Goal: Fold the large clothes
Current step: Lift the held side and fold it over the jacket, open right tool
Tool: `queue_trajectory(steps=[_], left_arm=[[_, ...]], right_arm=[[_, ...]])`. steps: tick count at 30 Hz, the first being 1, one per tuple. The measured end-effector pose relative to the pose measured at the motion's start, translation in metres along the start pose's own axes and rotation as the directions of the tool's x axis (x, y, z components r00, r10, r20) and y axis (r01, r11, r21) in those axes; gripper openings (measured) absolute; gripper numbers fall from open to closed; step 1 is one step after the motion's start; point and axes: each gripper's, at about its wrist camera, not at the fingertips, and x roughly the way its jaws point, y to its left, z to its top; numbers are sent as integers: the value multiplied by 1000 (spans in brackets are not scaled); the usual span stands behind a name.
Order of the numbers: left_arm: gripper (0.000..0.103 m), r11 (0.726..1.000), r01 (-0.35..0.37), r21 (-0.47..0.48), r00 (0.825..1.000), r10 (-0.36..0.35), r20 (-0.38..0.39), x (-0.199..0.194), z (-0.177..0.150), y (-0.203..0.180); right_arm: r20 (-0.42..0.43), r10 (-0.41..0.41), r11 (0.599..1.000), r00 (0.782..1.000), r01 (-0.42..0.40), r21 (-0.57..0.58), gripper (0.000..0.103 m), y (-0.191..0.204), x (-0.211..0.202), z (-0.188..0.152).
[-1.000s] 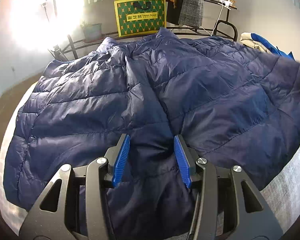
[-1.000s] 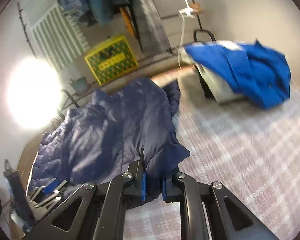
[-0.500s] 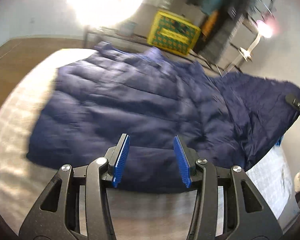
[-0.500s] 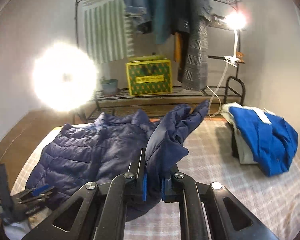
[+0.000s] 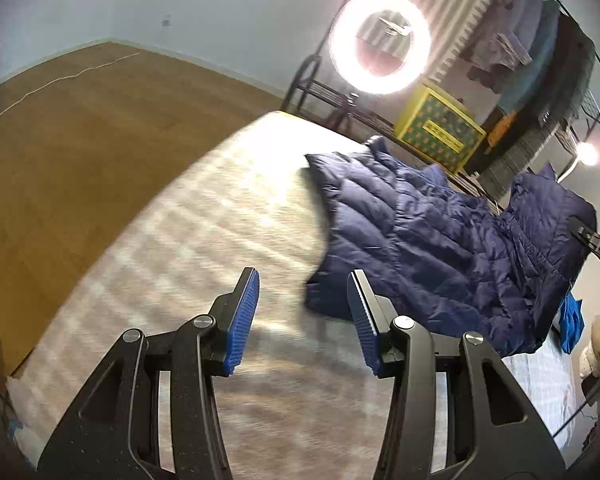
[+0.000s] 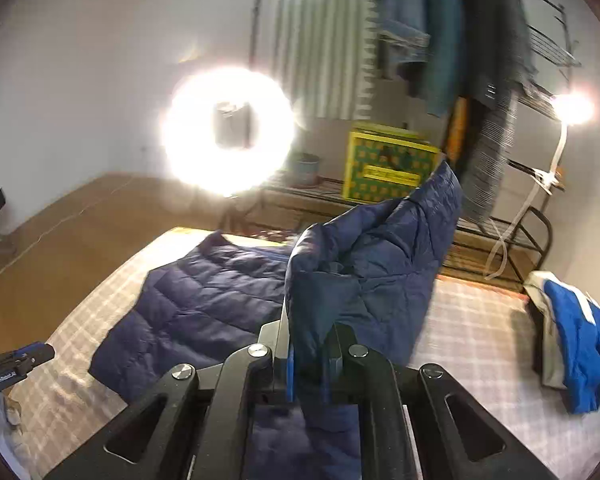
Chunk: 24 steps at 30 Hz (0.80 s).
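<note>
A navy quilted down jacket [image 5: 424,236] lies spread on the checked bed cover [image 5: 220,240]. My left gripper [image 5: 304,320] stands open over the bare cover, just left of the jacket's near corner, with nothing between its blue pads. My right gripper [image 6: 310,364] is shut on a fold of the navy jacket [image 6: 204,312], and the pinched part [image 6: 372,264] stands lifted and draped above the flat body. The left gripper's tip [image 6: 16,364] shows at the right wrist view's left edge, and the right gripper's tip [image 5: 596,242] at the left wrist view's right edge.
A bright blue and white garment [image 6: 580,344] lies on the bed's right side. Behind the bed stand a metal rack [image 6: 512,232], a yellow-green box [image 6: 388,168], hanging clothes [image 6: 440,40], a ring light [image 6: 228,132] and a clamp lamp [image 6: 572,108]. Wooden floor [image 5: 60,152] lies left of the bed.
My left gripper has swung left off the jacket and now hovers over bare cover. My right gripper has carried its pinched fold up and leftward over the jacket, and both views have rolled.
</note>
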Motion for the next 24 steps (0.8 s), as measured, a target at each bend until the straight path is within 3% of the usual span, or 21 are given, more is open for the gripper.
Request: queue_trajectory(steps=[11,17,24], left_arm=[[47,997,-48,-55,999,48,6,-15,-7,45],[47,995,-64,-75,998,65,14,-16,-6,57],[47,994,-84,-68,996,86,29,-15,-1,57]], right_arm=[[-95,159,976,983,-171,-136,6,126,74,-5],[-159,201,928,967,-240,-287,6,192,97,-33],[-188,251,867,950,-307,-394,6,232,105,-53]])
